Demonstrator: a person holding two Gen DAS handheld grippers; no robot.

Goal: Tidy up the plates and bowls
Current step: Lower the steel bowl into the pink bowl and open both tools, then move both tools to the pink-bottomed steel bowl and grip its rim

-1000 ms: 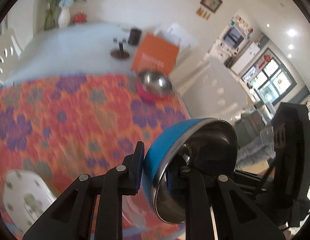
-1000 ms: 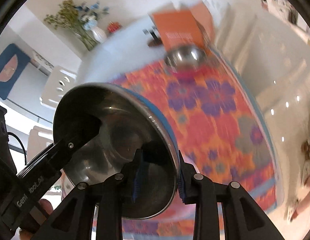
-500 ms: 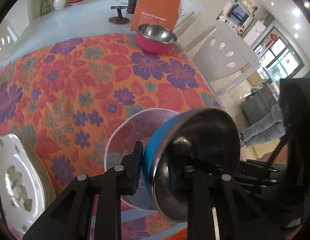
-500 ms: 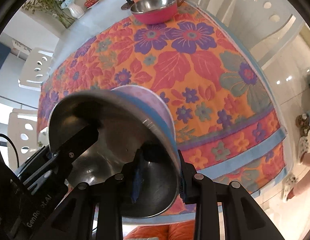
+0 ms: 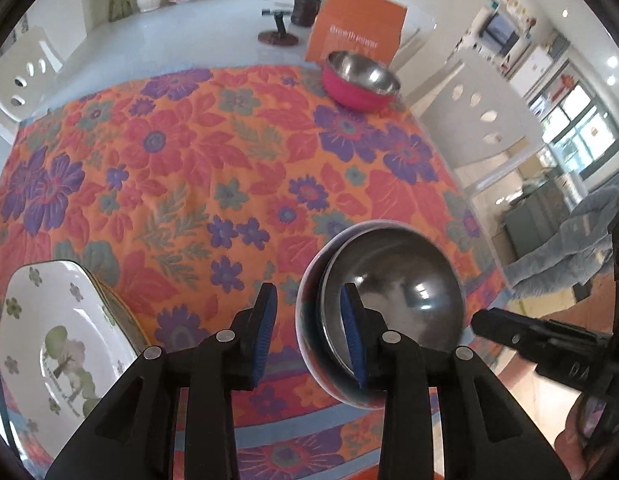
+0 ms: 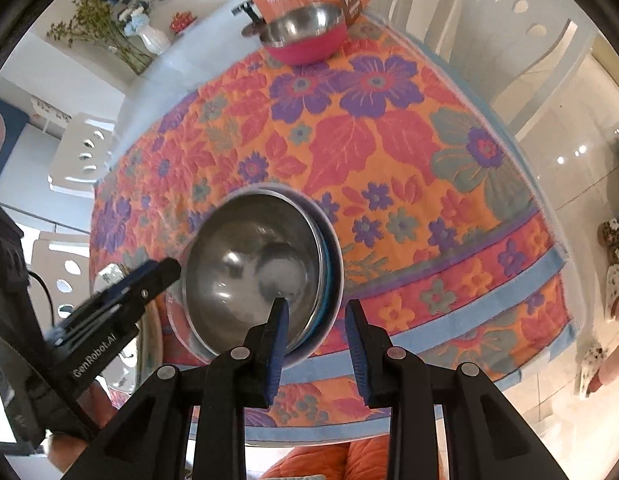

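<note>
White counter [image 5: 149, 40] carries an orange floral cloth [image 5: 197, 168]. On cloth: pink steel bowl [image 5: 359, 80] at far edge; nested steel bowls [image 5: 389, 300] at near edge; floral plates [image 5: 57, 340] left of nested bowls. Orange box [image 5: 357, 28] stands behind pink bowl.

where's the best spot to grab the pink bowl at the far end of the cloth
Take the pink bowl by its rim, coming down from above with one jaw inside and one outside. It stands upright and open on the floral cloth, so the thin steel lip is free. The near side looks safest: an orange box stands close behind it.
</note>
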